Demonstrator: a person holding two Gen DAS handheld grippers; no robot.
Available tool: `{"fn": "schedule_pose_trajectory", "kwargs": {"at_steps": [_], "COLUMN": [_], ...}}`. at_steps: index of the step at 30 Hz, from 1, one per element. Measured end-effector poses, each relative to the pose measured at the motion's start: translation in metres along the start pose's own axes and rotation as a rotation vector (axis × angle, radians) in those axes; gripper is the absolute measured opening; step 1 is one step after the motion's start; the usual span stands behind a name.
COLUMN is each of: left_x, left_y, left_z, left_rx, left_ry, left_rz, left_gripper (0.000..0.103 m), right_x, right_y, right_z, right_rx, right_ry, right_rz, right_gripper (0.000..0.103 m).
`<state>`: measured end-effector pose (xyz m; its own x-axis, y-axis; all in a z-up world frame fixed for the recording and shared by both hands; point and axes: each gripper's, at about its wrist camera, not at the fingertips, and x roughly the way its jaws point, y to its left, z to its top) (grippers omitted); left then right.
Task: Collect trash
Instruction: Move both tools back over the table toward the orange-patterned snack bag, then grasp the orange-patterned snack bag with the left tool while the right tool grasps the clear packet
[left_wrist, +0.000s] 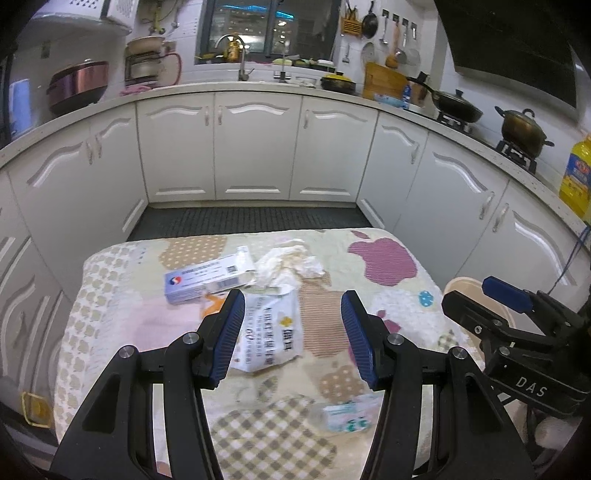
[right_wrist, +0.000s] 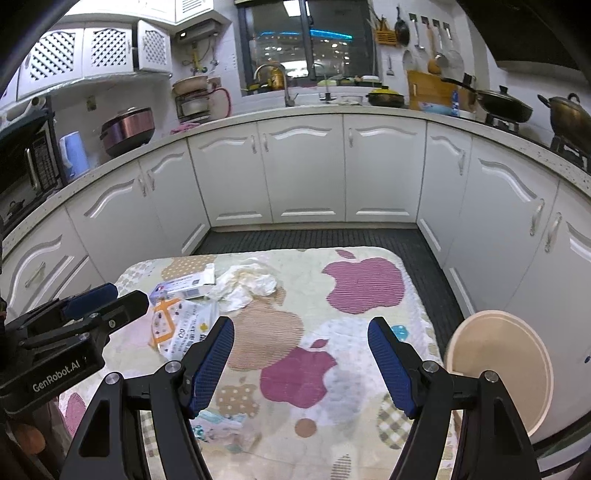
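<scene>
Trash lies on a table under an apple-patterned cloth (left_wrist: 384, 258): a blue-and-white carton (left_wrist: 199, 280), a crumpled tissue (left_wrist: 284, 266), a white printed packet (left_wrist: 269, 328) and a small green-and-white wrapper (left_wrist: 347, 411) near the front. My left gripper (left_wrist: 293, 332) hovers open above the packet, touching nothing. My right gripper (right_wrist: 301, 339) is open over bare cloth, right of the packet (right_wrist: 184, 325), the carton (right_wrist: 177, 288) and the tissue (right_wrist: 247, 284). Each gripper shows in the other's view: the right gripper (left_wrist: 480, 295), the left gripper (right_wrist: 118, 295).
A beige round bin (right_wrist: 502, 369) stands off the table's right edge, also seen as the bin (left_wrist: 469, 288). White kitchen cabinets (right_wrist: 303, 166) ring the table on three sides, with a dark floor mat (right_wrist: 314, 240) between. Pots and a yellow oil bottle (left_wrist: 576, 173) sit on the counter.
</scene>
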<state>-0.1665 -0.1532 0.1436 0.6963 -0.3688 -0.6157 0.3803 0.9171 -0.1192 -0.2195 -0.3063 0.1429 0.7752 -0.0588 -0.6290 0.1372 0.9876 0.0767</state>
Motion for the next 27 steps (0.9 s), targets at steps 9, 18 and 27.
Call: {"fn": "schedule_pose_trajectory", "kwargs": {"at_steps": [9, 18, 27], "left_x": [0.001, 0.025, 0.072], "left_y": [0.052, 0.093, 0.098], "left_z": [-0.005, -0.022, -0.027], "left_rx": [-0.086, -0.157, -0.196], "left_ry": [0.038, 0.157, 0.226], "left_rz": [-0.027, -0.108, -0.166], "left_gripper": [0.061, 0.063, 0.067], "right_x": [0.012, 0.048, 0.059], "right_y": [0.016, 0.028, 0.017], "right_z": [-0.002, -0.017, -0.027], "right_rx": [-0.03, -0.037, -0.02], "right_ry": [0.025, 0.142, 0.196], "right_rz": [0.044, 0.158, 0.208], "right_gripper": [0.073, 0.073, 0.073]}}
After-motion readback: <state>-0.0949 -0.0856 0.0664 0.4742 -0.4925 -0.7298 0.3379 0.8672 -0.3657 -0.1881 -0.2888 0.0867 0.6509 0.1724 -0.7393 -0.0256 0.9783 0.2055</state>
